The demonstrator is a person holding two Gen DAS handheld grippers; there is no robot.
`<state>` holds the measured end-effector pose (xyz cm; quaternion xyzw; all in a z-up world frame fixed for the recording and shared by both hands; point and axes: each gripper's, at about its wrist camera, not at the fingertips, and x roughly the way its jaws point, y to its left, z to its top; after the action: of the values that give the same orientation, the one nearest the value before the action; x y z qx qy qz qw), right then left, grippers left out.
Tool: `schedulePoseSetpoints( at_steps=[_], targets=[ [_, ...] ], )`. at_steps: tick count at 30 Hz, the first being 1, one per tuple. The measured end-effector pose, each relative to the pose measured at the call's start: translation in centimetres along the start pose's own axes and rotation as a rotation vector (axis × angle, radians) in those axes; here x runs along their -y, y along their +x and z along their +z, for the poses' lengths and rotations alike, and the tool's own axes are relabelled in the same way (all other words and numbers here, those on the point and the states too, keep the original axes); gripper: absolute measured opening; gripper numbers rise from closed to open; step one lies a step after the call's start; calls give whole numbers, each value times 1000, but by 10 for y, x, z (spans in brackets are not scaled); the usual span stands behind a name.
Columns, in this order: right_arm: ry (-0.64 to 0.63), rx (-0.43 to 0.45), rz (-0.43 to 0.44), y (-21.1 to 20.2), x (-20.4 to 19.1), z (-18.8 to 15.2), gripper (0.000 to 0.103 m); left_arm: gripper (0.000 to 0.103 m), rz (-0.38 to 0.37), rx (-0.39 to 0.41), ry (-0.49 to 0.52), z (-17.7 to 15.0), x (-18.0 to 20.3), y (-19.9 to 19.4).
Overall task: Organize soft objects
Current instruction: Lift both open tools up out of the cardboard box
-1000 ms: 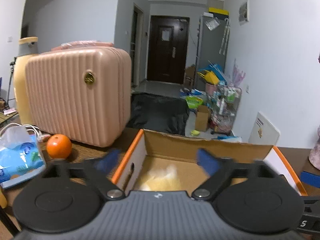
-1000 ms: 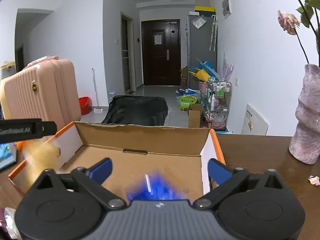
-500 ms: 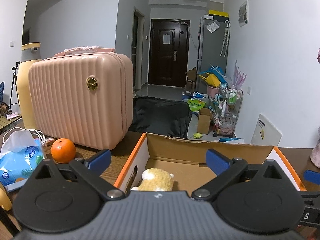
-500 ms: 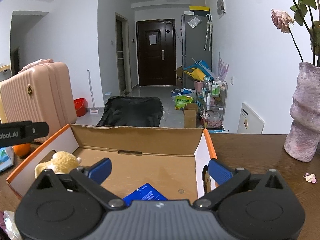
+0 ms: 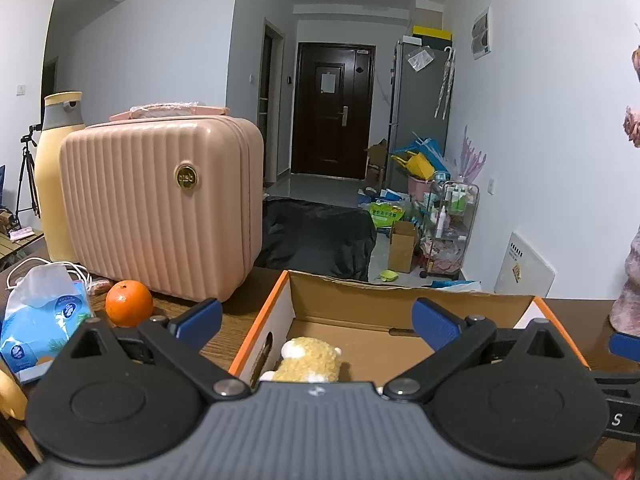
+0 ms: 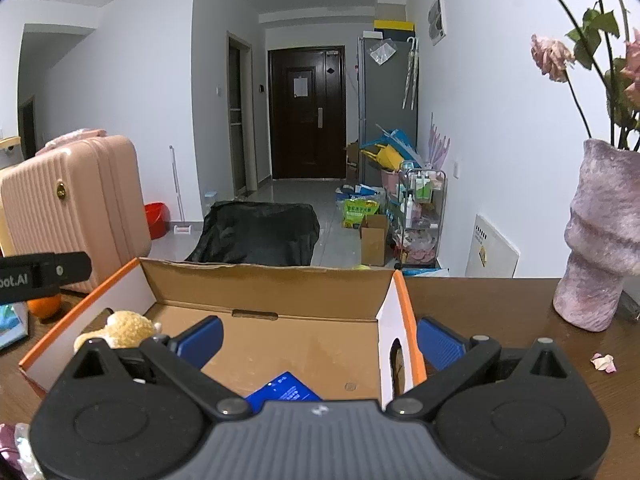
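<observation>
Both wrist views look forward, close over the shared cardboard box.

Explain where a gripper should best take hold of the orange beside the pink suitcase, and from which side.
Grip the orange across its widest middle, coming from above: it is round, sits free on the table, and the pink suitcase crowds it from behind. The open left gripper is probably nearest.

A pink suitcase stands on the brown surface. An orange sits just beside it. A purple vase holds flowers.
</observation>
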<state>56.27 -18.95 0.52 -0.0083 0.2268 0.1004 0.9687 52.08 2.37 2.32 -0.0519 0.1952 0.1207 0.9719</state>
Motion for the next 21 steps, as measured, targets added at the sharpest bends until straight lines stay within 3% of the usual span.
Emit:
schedulePoseSetpoints(
  at_steps=[21],
  targets=[
    [-2, 40, -6, -69, 0, -13, 103, 103, -36, 23, -12, -8, -15, -55]
  ],
)
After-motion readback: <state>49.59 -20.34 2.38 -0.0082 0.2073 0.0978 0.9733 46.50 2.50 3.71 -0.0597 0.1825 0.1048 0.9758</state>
